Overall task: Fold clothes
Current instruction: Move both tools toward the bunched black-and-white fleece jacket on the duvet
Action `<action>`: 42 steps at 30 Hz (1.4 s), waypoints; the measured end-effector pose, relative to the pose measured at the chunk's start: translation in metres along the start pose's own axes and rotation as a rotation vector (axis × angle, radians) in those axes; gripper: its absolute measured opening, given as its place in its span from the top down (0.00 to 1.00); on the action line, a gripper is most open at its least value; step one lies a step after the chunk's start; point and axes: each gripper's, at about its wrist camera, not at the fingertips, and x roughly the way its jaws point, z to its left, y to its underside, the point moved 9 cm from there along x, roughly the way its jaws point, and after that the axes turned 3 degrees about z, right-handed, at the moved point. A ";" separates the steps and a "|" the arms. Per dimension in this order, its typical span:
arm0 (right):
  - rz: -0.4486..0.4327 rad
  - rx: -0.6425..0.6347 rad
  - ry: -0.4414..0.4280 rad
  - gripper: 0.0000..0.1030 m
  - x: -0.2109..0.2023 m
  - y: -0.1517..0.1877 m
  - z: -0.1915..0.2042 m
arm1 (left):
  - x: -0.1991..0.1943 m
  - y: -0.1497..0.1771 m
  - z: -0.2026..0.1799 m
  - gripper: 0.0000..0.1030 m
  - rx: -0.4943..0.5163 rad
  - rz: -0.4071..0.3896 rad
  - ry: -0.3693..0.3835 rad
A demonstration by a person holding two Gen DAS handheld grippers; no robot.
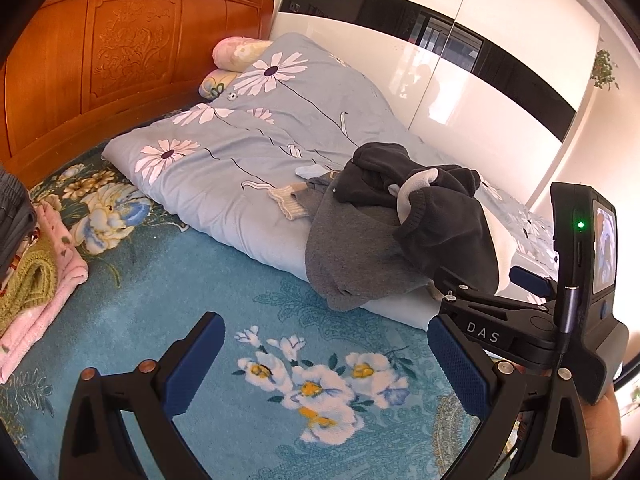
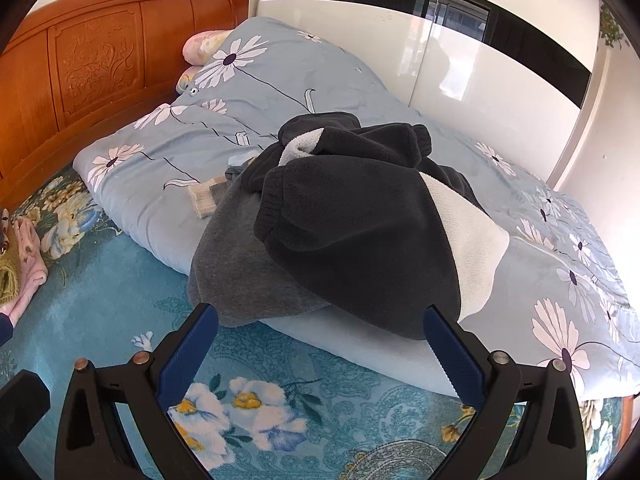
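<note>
A heap of unfolded clothes lies on the near edge of the blue quilt: a dark fleece garment with white lining on top of a grey garment, with a cream knitted cuff sticking out on the left. My left gripper is open and empty above the teal floral bedspread, short of the heap. My right gripper is open and empty, just in front of the heap's near edge; its body also shows in the left wrist view.
The folded blue daisy quilt covers the far side of the bed. A stack of folded clothes, pink and green, sits at the left. A wooden headboard and a glossy white wardrobe stand behind.
</note>
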 end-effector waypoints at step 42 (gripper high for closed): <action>0.000 -0.097 0.046 0.01 0.033 -0.046 0.033 | -0.024 0.079 0.070 0.00 -0.044 0.012 -0.154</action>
